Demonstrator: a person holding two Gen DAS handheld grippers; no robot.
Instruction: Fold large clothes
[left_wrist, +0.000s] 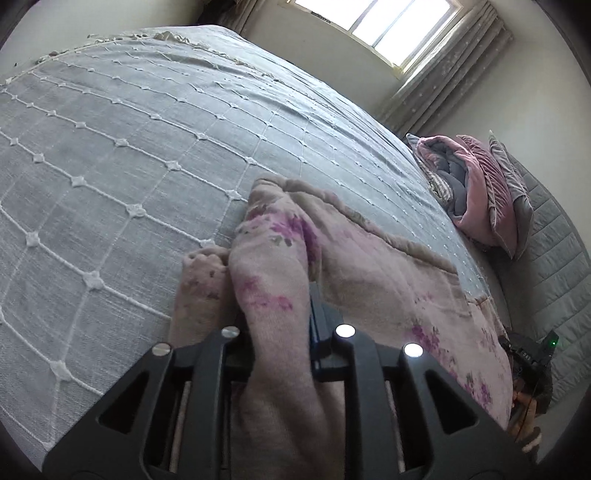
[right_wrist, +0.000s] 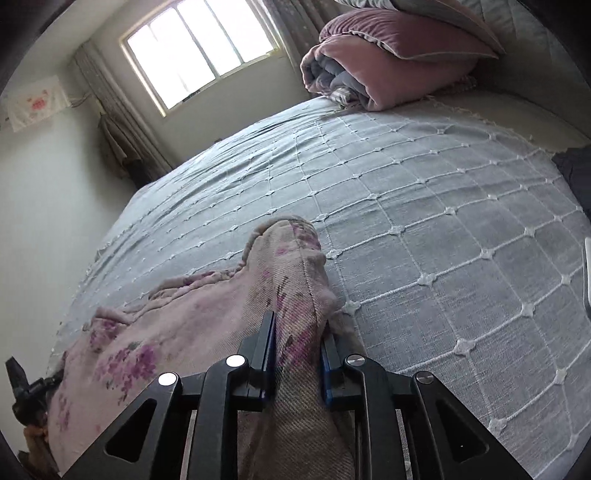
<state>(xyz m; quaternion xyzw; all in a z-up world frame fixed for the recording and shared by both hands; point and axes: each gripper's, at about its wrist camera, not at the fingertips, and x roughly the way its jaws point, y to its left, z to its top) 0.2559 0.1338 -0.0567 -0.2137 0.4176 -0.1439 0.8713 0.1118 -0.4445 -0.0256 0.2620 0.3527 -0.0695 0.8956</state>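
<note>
Up close, the left gripper (left_wrist: 275, 325) pinches a bunched corner of the soft pink cloth with purple flowers (left_wrist: 388, 280), and the right gripper (right_wrist: 297, 343) pinches another corner of it. The cloth lies near the edge of the grey bed cover with white stitched squares (right_wrist: 424, 206). No neat fold shows yet, so most folding seems left. Far back sit rolled pink and grey bedding (right_wrist: 369, 70) and a bright window (right_wrist: 199, 48).

Both hand-held grippers, L (left_wrist: 280, 314) & R (right_wrist: 297, 332), clamped, angled down.
</note>
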